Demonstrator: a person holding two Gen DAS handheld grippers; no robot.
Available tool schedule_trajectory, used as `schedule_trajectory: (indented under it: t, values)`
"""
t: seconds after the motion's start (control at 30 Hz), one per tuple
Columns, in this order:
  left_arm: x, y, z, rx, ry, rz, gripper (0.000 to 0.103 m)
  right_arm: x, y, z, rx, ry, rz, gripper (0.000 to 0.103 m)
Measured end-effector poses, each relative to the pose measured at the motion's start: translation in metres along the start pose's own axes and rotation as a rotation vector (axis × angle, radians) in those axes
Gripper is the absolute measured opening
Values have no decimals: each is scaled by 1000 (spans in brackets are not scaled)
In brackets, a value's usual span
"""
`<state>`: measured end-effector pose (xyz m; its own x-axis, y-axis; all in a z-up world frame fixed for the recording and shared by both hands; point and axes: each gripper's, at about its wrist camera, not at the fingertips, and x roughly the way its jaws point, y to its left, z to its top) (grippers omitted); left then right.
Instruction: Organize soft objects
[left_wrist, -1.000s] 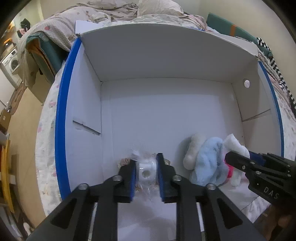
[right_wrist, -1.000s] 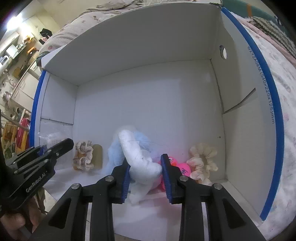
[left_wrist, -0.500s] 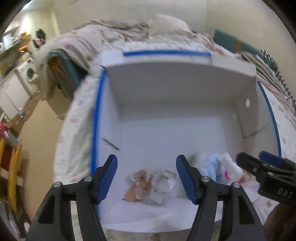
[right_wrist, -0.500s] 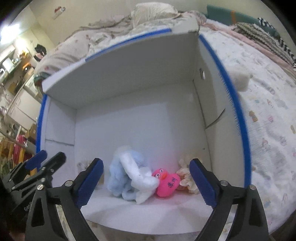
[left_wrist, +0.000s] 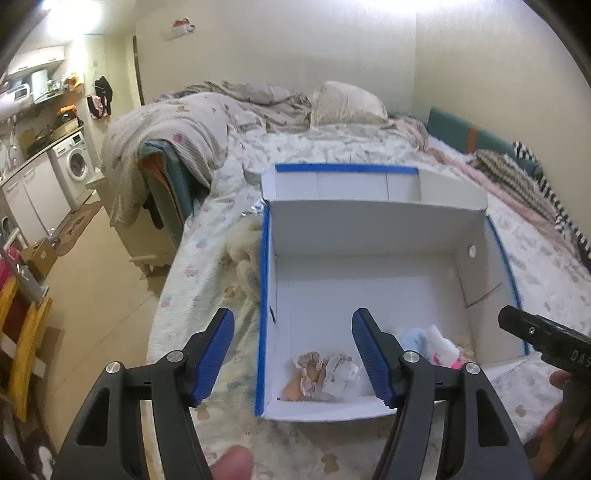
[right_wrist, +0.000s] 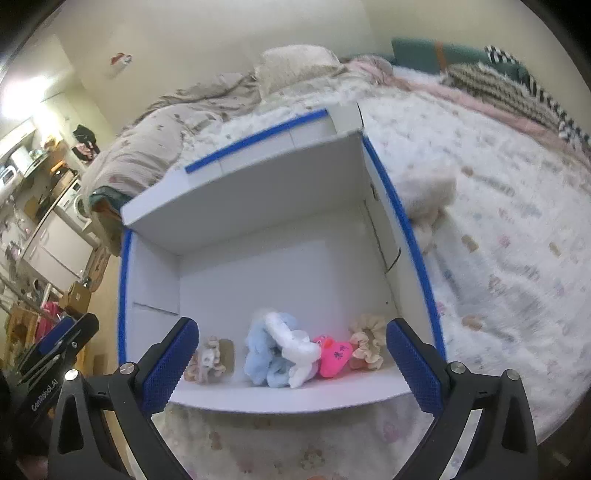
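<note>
A white cardboard box with blue-taped edges (left_wrist: 369, 229) (right_wrist: 258, 206) sits on the bed. At its near end lie a beige scrunchie (left_wrist: 308, 363) (right_wrist: 207, 360), a clear packet with a white item (left_wrist: 341, 373), a light blue and white plush (right_wrist: 277, 350) (left_wrist: 424, 341), a pink plush (right_wrist: 332, 354) and a cream scrunchie (right_wrist: 367, 341). My left gripper (left_wrist: 293, 360) hangs open above the near left corner, nothing between its fingers. My right gripper (right_wrist: 290, 363) stands wide open above the plush pile, also holding nothing. Each gripper shows at the edge of the other's view.
The bed's patterned sheet (right_wrist: 498, 258) spreads around the box. A fluffy cream thing lies against the box's left wall (left_wrist: 243, 251) and another by its right wall (right_wrist: 428, 192). Crumpled bedding and a pillow (left_wrist: 343, 103) lie beyond. Floor and a washing machine (left_wrist: 75, 166) are at the left.
Both grippers opened, the left letting go of the packet and the right of the white plush. Both then rose and drew back from the box, so its whole outline now shows.
</note>
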<state>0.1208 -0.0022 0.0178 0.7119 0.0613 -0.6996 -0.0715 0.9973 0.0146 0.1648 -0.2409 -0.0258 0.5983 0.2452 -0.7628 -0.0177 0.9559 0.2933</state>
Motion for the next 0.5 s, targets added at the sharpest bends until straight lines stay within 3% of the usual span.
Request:
schedule_trajectory:
  t: [0.07,0.23,0.5]
  values:
    - [-14,6,-3,-19,-13,-13,67,-16,6,-3,-27,-37,-3,103]
    - [-44,22,-17,-67,-27,-32,102,-45,18,-18,-91,-87,5,103]
    - [-60,31,-49,-73,12,-30,102,-55,20,-53,-144,-118,-22,103]
